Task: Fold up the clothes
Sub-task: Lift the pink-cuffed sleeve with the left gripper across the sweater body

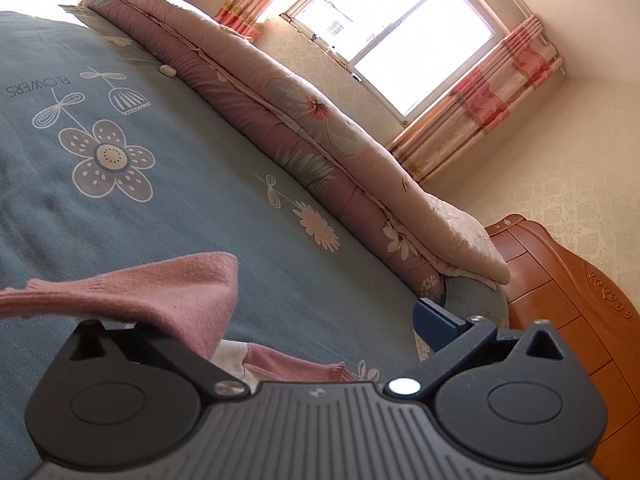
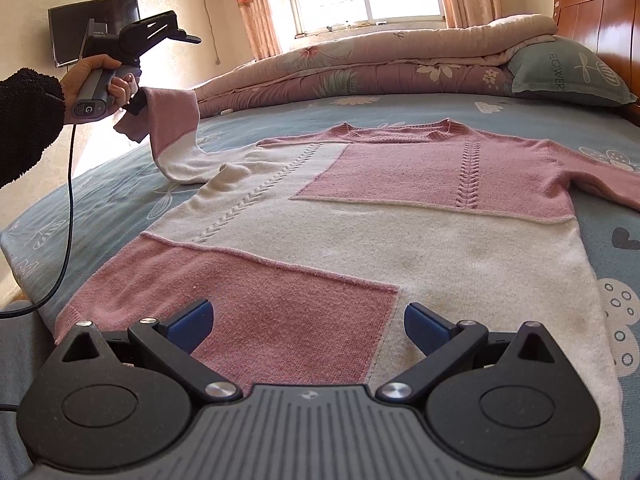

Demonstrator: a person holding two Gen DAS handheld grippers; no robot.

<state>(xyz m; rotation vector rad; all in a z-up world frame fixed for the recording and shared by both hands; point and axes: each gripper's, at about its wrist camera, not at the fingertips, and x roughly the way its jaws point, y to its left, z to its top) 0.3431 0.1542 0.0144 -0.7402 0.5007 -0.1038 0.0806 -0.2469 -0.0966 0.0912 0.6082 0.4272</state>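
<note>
A pink and cream knit sweater [image 2: 360, 216] lies flat, front up, on the bed, collar toward the far quilt. Its left sleeve [image 2: 168, 128] is lifted off the bed at my left gripper [image 2: 138, 104], which a hand holds. In the left wrist view the pink sleeve cuff [image 1: 168, 288] drapes over and hides the left finger. The right blue pad [image 1: 436, 316] stands far to the side, so my left gripper [image 1: 296, 314] is open. My right gripper [image 2: 308, 316] hovers open over the sweater's hem with nothing between its fingers.
The blue flowered sheet [image 2: 616, 184] covers the bed. A rolled pink quilt [image 2: 360, 68] lies along the far side under the window, with a pillow [image 2: 568, 76] and the wooden headboard [image 2: 600, 12] at right. A cable [image 2: 70, 200] hangs from the left gripper's handle.
</note>
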